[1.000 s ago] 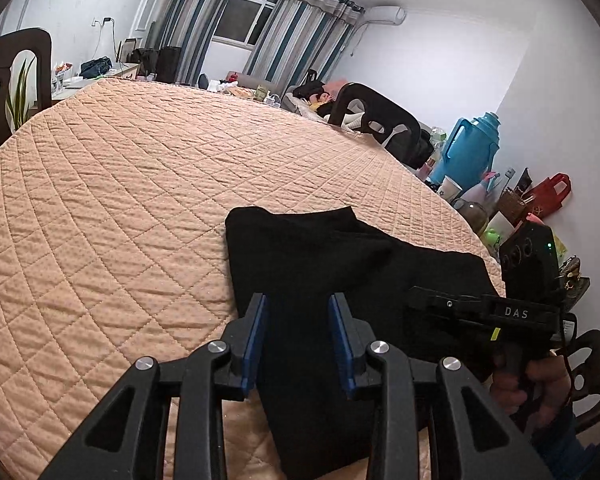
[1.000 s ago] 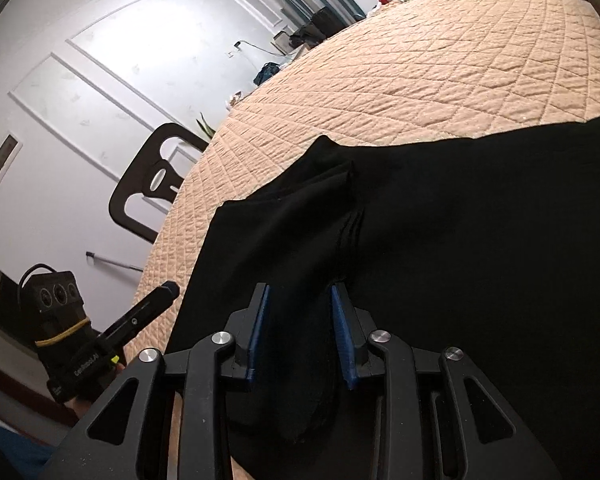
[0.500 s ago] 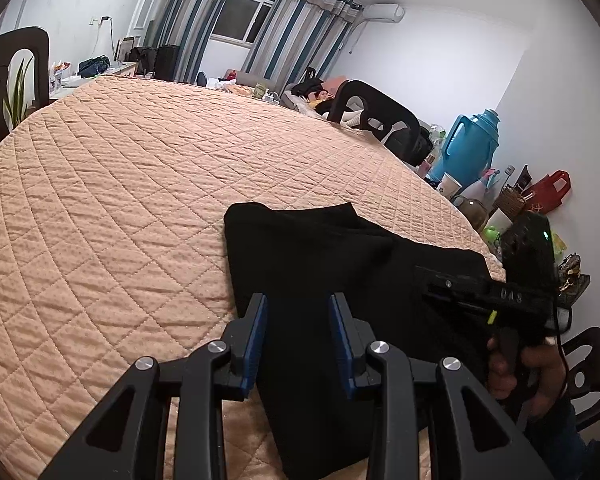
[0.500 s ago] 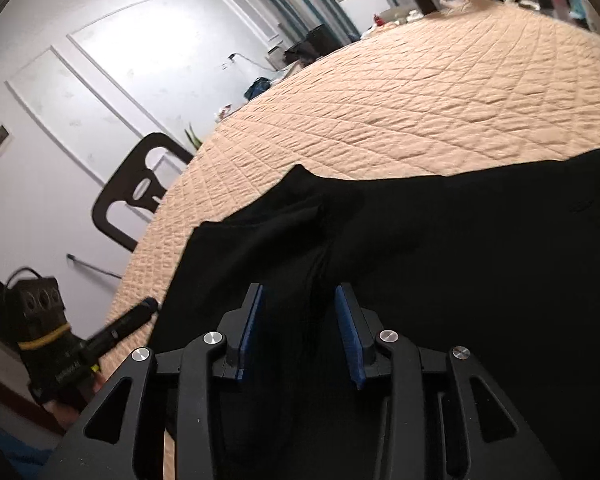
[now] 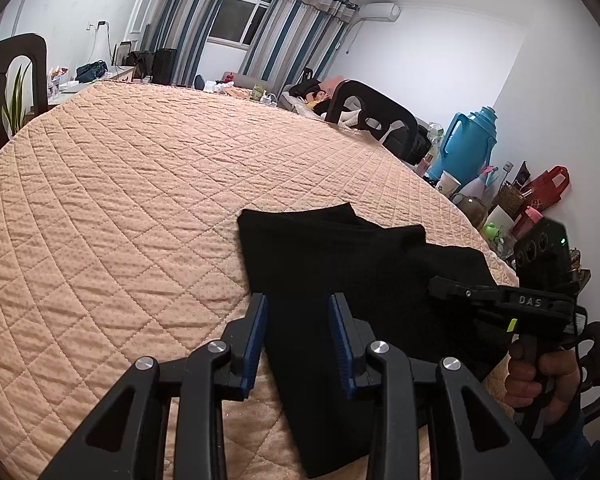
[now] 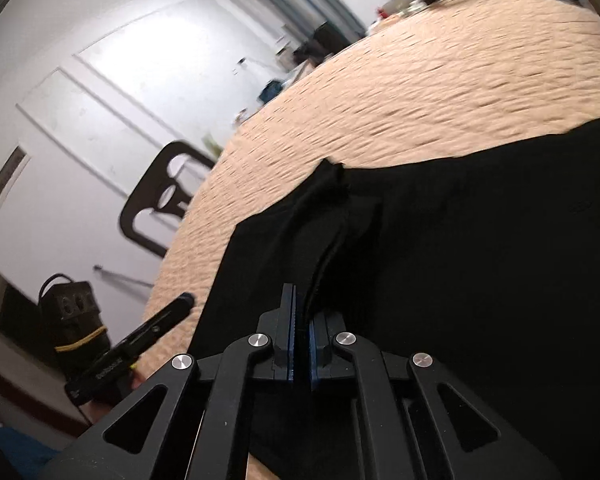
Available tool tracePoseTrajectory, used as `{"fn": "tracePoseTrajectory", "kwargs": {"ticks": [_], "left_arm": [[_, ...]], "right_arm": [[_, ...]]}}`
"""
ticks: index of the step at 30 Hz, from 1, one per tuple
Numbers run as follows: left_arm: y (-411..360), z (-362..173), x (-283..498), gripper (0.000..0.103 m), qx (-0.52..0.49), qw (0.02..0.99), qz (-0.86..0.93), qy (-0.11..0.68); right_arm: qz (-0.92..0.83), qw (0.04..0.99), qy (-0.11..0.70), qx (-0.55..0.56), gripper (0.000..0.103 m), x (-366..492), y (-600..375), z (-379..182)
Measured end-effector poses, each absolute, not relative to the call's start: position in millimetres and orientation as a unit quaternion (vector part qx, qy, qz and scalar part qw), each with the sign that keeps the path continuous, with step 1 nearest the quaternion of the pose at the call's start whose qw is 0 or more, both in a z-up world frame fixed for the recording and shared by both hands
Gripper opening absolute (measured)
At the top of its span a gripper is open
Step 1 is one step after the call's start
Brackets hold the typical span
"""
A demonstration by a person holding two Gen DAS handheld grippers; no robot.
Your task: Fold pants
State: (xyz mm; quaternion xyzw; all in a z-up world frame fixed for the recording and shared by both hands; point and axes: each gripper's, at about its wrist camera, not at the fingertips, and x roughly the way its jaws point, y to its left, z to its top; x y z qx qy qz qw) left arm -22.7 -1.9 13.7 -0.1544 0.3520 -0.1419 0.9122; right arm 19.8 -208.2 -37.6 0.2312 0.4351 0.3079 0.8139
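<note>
The black pants lie folded on the peach quilted bed, near its right front corner. My left gripper is open, its blue pads straddling the pants' near left edge just above the cloth. In the right wrist view the pants fill the right half, with a raised fold running to my right gripper. That gripper's blue pads are closed on this fold of black cloth. The right gripper also shows in the left wrist view, at the pants' right edge.
A black chair stands at the bed's far right side, another at its left side. A blue thermos jug, cups and bags crowd the floor by the right wall. The quilt spreads wide to the left and far side.
My right gripper has closed on a fold of the pants; it was open over the cloth before. The right wrist view is now blurred from motion. My left gripper stays open in place.
</note>
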Motion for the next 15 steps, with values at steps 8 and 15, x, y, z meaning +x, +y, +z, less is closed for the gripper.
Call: {"fn": "tracePoseTrajectory", "kwargs": {"ticks": [8, 15], "left_arm": [[-13, 16, -6, 0.035, -0.13, 0.911, -0.147, 0.363], [-21, 14, 37, 0.035, -0.114, 0.906, -0.148, 0.38]], "right_arm": [[0.281, 0.804, 0.46, 0.251, 0.007, 21, -220, -52], [0.239, 0.83, 0.449, 0.229, 0.007, 9, -231, -45]]}}
